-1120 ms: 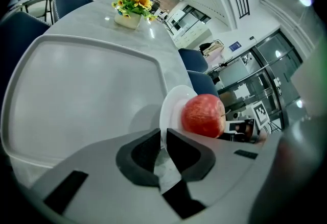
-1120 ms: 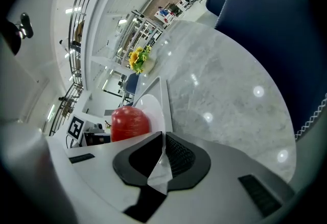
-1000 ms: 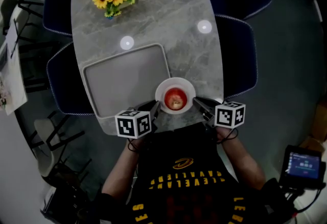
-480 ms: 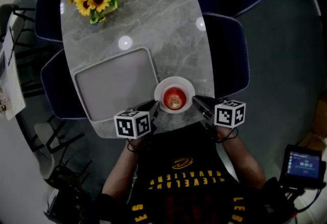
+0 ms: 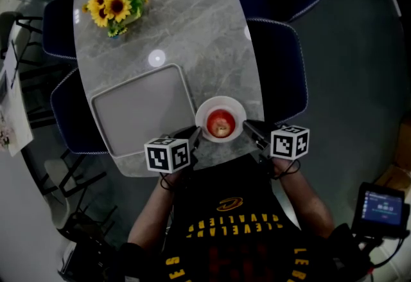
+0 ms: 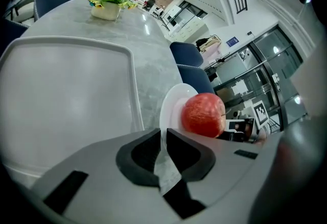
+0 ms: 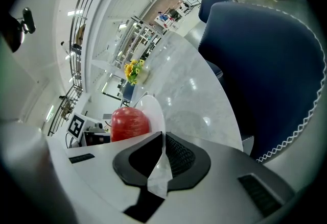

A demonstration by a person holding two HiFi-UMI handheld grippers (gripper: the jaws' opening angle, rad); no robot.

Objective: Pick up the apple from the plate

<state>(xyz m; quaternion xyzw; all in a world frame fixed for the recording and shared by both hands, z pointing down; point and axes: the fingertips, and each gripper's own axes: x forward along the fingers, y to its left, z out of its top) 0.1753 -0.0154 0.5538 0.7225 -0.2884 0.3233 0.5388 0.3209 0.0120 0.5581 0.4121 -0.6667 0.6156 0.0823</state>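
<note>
Head view: the apple point(image 5: 220, 123) sits in the middle of the white plate point(image 5: 200, 121), over the near end of the marble table point(image 5: 192, 17), just right of the grey tray point(image 5: 141, 110). The left gripper point(image 5: 192, 139) meets the plate's left rim and the right gripper point(image 5: 249, 130) its right rim. The apple lies between them, ahead of and inward from each tip, with neither clearly nearer. A pale dimple faces up at the camera, so I judge its core axis about upright. It is close to round, with no real long axis.

Left gripper view: the jaws are pinched on the plate's thin white rim. The apple point(image 6: 203, 115) sits beyond the tips, up and to the right.

Right gripper view: same hold, with the rim clamped between the pads. The apple point(image 7: 130, 122) sits beyond the tips, to the left.

Judgement: both grippers are taken up by the plate, so one must release the rim before it can close on the apple.
</note>
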